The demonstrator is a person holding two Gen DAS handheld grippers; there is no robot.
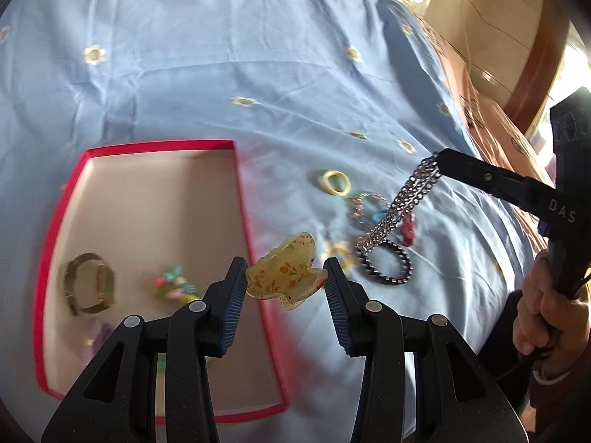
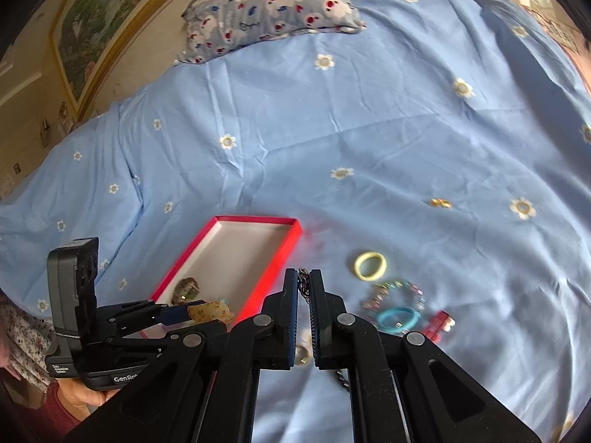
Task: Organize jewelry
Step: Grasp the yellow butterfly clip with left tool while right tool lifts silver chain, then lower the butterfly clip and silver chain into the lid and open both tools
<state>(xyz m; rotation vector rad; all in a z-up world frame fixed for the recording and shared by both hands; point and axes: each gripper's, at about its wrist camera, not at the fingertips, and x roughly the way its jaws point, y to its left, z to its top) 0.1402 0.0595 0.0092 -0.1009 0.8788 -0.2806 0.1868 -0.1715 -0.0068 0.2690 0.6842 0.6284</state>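
Note:
My left gripper [image 1: 286, 277] is shut on a translucent yellow hair claw clip [image 1: 284, 272], held over the right edge of the red-rimmed box [image 1: 236, 170]. In the box lie a gold watch [image 1: 88, 283] and colourful beaded pieces [image 1: 173, 287]. My right gripper [image 2: 303, 277] is shut on a silver chain [image 1: 402, 206] that hangs above the bed, ending in a dark bead loop [image 1: 384, 265]. On the sheet lie a yellow ring [image 2: 370, 265], a beaded bracelet [image 2: 397, 293], a blue ring [image 2: 399, 319] and a red clip [image 2: 437, 326].
A blue flowered bedsheet [image 2: 332, 129] covers the bed. A patterned pillow [image 2: 273, 11] lies at the far end. A small gold piece [image 2: 440, 203] lies further out on the sheet. The bed's right edge borders a wooden frame [image 1: 535, 59].

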